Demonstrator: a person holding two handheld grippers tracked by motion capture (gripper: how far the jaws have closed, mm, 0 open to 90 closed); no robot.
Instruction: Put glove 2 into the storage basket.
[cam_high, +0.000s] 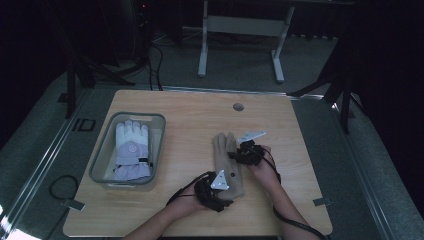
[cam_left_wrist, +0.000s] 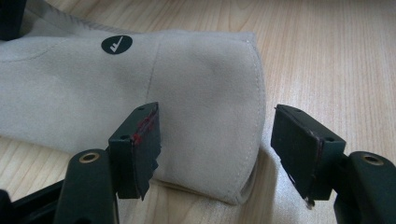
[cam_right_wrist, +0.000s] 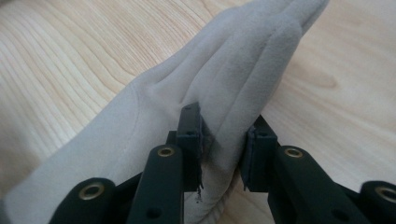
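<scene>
A beige suede glove (cam_high: 226, 159) lies flat on the wooden table (cam_high: 190, 120), fingers pointing away from me. My left gripper (cam_high: 226, 194) is at its cuff end. In the left gripper view the jaws of the left gripper (cam_left_wrist: 217, 149) stand apart around the cuff corner of the glove (cam_left_wrist: 196, 79), one pad over the fabric, the other beside the edge, not pressing. My right gripper (cam_high: 240, 155) is at the glove's right side. In the right gripper view the right gripper (cam_right_wrist: 223, 144) pinches a raised fold of the glove (cam_right_wrist: 154, 116) near its fingers.
A grey plastic bin (cam_high: 100, 160) at the table's left holds a white and lilac glove (cam_high: 131, 150). A round cable hole (cam_high: 238, 107) sits near the table's far edge. A white desk frame (cam_high: 240, 30) stands on the floor beyond.
</scene>
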